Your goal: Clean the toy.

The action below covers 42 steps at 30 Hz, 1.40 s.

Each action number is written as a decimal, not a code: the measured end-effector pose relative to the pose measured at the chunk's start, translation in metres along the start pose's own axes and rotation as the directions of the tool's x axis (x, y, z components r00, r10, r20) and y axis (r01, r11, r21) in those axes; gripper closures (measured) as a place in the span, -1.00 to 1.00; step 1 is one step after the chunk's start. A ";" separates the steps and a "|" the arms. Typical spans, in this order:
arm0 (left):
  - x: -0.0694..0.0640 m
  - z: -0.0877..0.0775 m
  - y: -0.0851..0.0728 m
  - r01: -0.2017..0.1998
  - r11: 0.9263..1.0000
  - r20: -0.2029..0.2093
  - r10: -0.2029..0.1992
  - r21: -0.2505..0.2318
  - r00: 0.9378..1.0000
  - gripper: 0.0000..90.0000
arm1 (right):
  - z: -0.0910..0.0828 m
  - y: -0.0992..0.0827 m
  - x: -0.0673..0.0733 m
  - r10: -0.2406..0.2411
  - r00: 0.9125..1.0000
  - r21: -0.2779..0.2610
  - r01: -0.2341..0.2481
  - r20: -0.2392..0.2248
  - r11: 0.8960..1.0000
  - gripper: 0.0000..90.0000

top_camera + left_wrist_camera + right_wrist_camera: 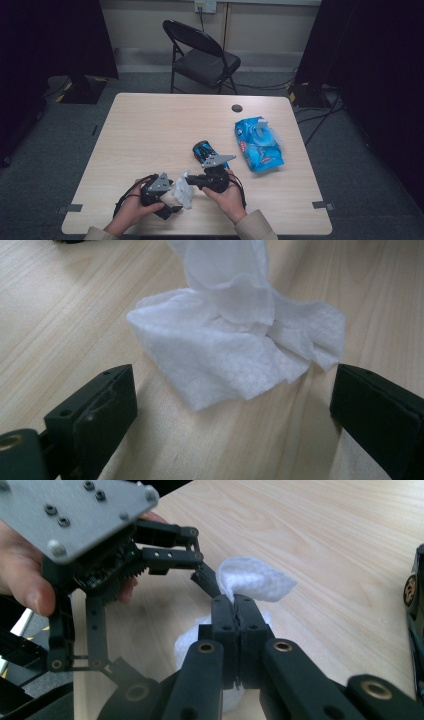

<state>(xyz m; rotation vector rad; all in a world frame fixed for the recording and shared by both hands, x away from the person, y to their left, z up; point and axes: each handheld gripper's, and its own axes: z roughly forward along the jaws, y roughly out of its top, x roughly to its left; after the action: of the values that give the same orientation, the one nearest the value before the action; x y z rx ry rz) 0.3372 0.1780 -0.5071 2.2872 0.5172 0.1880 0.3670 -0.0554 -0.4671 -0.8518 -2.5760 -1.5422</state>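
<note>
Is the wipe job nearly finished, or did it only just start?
Early on, I think. One white wipe is already out, lying crumpled on the table. The right claw pinches its top; the left claw waits open around it. Whatever happens next with the wipe is still left.

The room is dim, dark at the left and right edges, and the table (150,130) catches soft overhead light without glare. Shadows are faint. Close up, the wipe (235,350) looks sharp, while the near black jaws blur.
</note>
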 end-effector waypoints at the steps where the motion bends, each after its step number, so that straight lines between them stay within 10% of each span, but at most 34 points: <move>1: 0.000 0.000 0.000 0.000 1.000 0.000 0.000 0.000 1.000 -0.91 | 0.001 -0.003 0.000 -0.008 1.000 0.003 0.008 0.002 1.000 0.98; 17: 0.000 0.000 0.000 0.000 1.000 0.000 0.000 0.000 1.000 -0.91 | 0.004 -0.017 0.000 -0.068 0.998 0.042 0.067 0.018 0.997 0.90; 29: 0.000 0.000 0.000 0.000 1.000 0.000 0.000 0.000 1.000 -0.91 | -0.020 -0.022 -0.002 -0.086 0.991 0.047 0.082 0.104 0.996 0.07; 42: 0.000 0.000 0.000 0.000 1.000 0.000 0.000 0.000 1.000 -0.91 | -0.062 -0.042 -0.020 -0.070 0.975 0.048 0.061 0.212 0.997 -0.25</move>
<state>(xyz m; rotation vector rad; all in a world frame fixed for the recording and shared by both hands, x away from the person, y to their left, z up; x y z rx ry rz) 0.3372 0.1780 -0.5071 2.2868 0.5176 0.1879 0.3497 -0.1300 -0.4753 -0.9885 -2.8006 -1.4827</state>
